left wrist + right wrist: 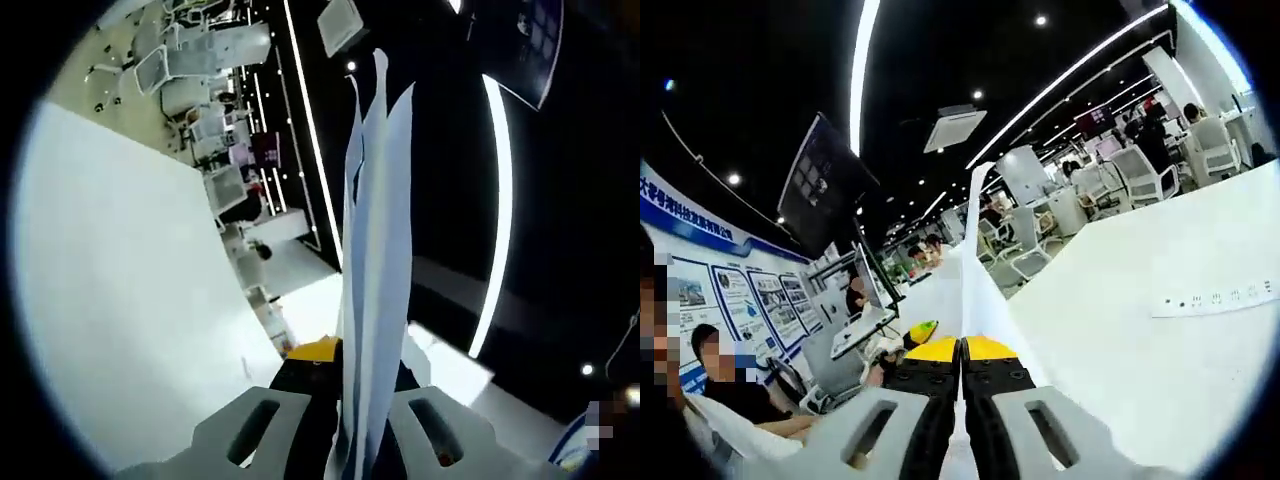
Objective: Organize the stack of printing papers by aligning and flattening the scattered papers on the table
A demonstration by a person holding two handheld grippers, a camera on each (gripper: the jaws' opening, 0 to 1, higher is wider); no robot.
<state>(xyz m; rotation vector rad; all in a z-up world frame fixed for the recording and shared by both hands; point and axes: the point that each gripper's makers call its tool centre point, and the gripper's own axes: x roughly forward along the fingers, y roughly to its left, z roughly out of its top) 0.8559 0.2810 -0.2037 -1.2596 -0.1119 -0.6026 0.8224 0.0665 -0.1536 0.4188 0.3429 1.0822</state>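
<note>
While the papers (375, 280) stand edge-on between the jaws in the left gripper view, the left gripper (368, 440) is clamped on them, and the sheets are lifted clear of the white table (120, 300). At least three separate edges fan apart toward the top, so the stack is gathered but not aligned; an exact sheet count cannot be read. One table and one held bundle are what can be counted here, with several office chairs (165, 65) far behind.

In the right gripper view, the right gripper (962, 400) is closed on the same papers (975, 270), its two yellow-tipped jaws pressed together with the sheet edge rising between them above the table (1160, 350). One power strip (1215, 297) lies flat on the table, well apart from the papers. Two seated people are visible at the left.

By my judgement the task is mid-way: the sheets are collected and held by both grippers, while squaring the edges, laying the stack down and flattening it remain.
</note>
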